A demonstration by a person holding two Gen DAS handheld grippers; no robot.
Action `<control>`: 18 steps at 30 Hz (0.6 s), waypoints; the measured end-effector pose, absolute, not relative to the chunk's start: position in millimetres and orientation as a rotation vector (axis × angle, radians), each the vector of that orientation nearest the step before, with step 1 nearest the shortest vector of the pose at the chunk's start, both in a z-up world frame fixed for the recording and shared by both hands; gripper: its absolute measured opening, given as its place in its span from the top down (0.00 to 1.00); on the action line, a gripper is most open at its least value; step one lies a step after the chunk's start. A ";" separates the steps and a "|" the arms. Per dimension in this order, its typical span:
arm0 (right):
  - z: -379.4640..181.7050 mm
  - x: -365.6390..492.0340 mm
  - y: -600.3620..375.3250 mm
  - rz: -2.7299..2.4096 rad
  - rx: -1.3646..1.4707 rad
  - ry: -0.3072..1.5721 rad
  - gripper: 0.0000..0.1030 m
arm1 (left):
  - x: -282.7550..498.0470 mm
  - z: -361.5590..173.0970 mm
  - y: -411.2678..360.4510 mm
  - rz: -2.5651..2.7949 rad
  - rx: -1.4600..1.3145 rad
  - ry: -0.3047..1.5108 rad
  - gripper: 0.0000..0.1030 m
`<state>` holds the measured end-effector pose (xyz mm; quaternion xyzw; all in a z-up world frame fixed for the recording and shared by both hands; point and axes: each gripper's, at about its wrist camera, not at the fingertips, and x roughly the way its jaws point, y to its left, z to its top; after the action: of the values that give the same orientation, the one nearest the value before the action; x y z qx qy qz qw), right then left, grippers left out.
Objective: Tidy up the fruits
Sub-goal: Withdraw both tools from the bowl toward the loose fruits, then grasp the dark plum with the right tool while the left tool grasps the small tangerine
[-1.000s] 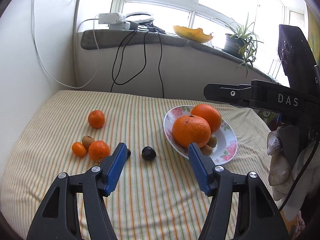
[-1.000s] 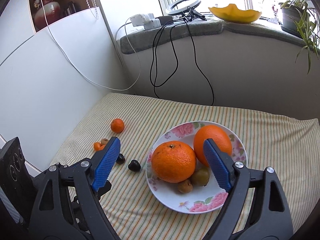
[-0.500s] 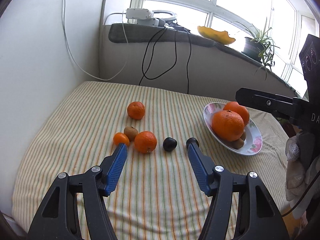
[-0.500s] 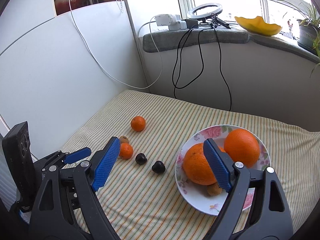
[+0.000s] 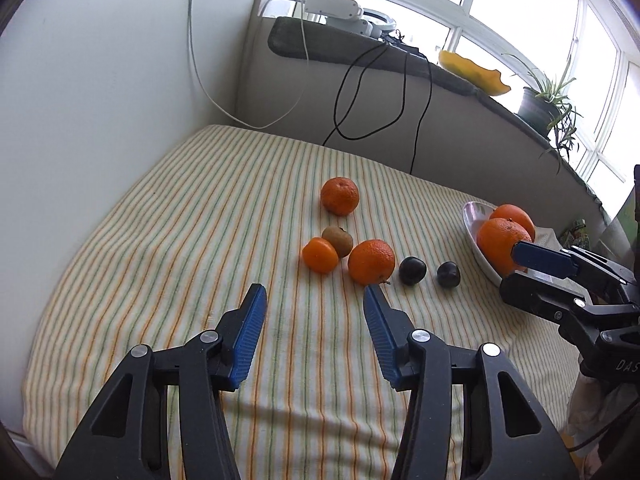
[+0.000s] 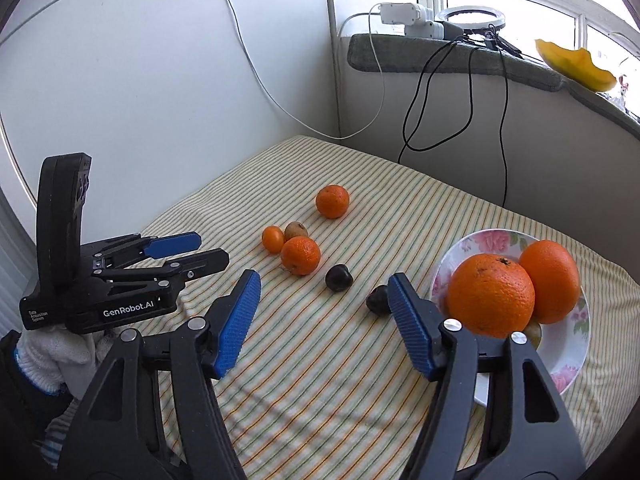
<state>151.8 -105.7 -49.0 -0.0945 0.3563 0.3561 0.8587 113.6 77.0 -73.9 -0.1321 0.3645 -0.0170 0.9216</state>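
The left gripper [image 5: 314,300] hangs over the striped cloth [image 5: 180,240] on the tabletop, its blue jaws parted and closing, with only cloth between them. The right gripper [image 6: 322,286] is likewise parted and closing, nothing between its jaws; a dark plum [image 6: 378,300] lies just beyond its 3 o'clock jaw, partly hidden by the tip.

The only container is a white floral plate [image 6: 492,240], at 3 o'clock in the right wrist view. It holds two large oranges [image 6: 490,294] touching each other, the nearer one with a dark stem scar on top, and a small greenish-brown fruit [image 6: 534,334] peeks out beneath them. In the left wrist view the plate [image 5: 474,232] appears edge-on at 3 o'clock, its pattern out of sight.

Loose fruit lies on the cloth past the left jaws. Nearest, at 12 to 1 o'clock, comes a mandarin [image 5: 371,261] with pitted peel, then a second dark plum [image 5: 412,270] at its 3 o'clock side. A smaller, smooth mandarin [image 5: 320,255] sits toward 11 o'clock, touching a brown kiwi [image 5: 337,241] behind it. Farther at 12 o'clock a third mandarin [image 5: 340,196] lies apart.

Only the right wrist view shows the person's white knit glove [image 6: 60,354] under the left gripper. Farthest off, the windowsill [image 5: 360,54] carries a white power strip [image 5: 332,4], a yellow dish [image 5: 474,72] and, in the left wrist view alone, a potted plant [image 5: 544,100].
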 end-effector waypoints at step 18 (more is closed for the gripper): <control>-94.6 192.0 -71.3 0.712 -0.305 0.839 0.66 | 155.5 -87.3 77.5 -0.070 -0.249 0.817 0.64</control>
<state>192.0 -71.3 -94.6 -0.1442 0.3970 0.3369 0.8415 155.5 77.5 -87.3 -0.1205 0.3961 -0.0341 0.9096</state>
